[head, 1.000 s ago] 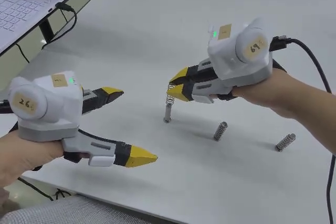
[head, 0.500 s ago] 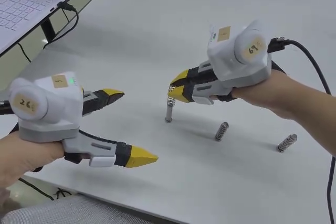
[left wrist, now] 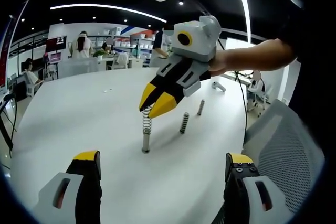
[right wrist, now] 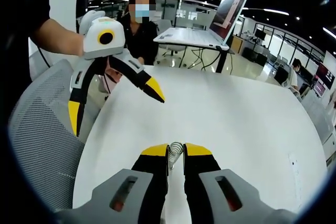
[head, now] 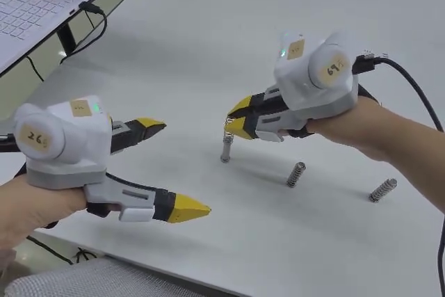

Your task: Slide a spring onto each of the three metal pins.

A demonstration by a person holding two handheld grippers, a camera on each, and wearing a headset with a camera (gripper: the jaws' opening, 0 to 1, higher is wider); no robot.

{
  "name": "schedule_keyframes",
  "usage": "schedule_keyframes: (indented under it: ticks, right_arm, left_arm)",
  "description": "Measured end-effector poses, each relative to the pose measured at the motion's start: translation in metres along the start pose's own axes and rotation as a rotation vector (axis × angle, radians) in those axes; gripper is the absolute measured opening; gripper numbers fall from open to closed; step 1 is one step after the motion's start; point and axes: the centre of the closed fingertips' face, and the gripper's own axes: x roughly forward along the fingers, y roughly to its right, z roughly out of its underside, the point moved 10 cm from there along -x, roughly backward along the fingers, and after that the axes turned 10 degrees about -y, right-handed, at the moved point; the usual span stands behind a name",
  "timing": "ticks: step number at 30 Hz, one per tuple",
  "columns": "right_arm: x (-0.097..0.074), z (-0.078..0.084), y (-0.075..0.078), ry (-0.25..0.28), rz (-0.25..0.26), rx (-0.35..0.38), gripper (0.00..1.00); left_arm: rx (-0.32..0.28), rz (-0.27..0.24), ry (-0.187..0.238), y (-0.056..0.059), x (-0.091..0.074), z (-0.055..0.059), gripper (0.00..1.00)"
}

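Right gripper (head: 234, 119) pinches the small coiled steel spring (left wrist: 147, 120) atop the upright grey metal pin (head: 226, 151). Spring looks light and buckles easily, so grip low and gently. Left gripper (head: 179, 166) is wide and empty.

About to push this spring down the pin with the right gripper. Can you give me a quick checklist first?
1. Right gripper shut on spring: ok.
2. Spring in line above pin, lower end at its top: ok.
3. Pin upright: ok.
4. Left gripper open, fingers apart from pin: ok.
5. Two other springs seated on their pins: cannot tell.
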Motion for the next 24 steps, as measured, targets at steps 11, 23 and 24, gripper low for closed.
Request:
schedule_keyframes:
  ticks: [11,23,24]
  right_arm:
    - [0.010,0.009,-0.002,-0.021,-0.013,0.012,0.07]
    - [0.016,0.013,-0.006,-0.039,-0.023,0.021,0.07]
    - [0.017,0.014,-0.005,-0.041,-0.024,0.021,0.07]
  left_arm:
    - [-0.007,0.001,-0.002,0.000,0.000,0.003,0.96]
    - [-0.012,0.002,-0.002,0.000,0.000,0.005,0.96]
    - [-0.012,0.001,-0.003,-0.001,0.000,0.005,0.96]
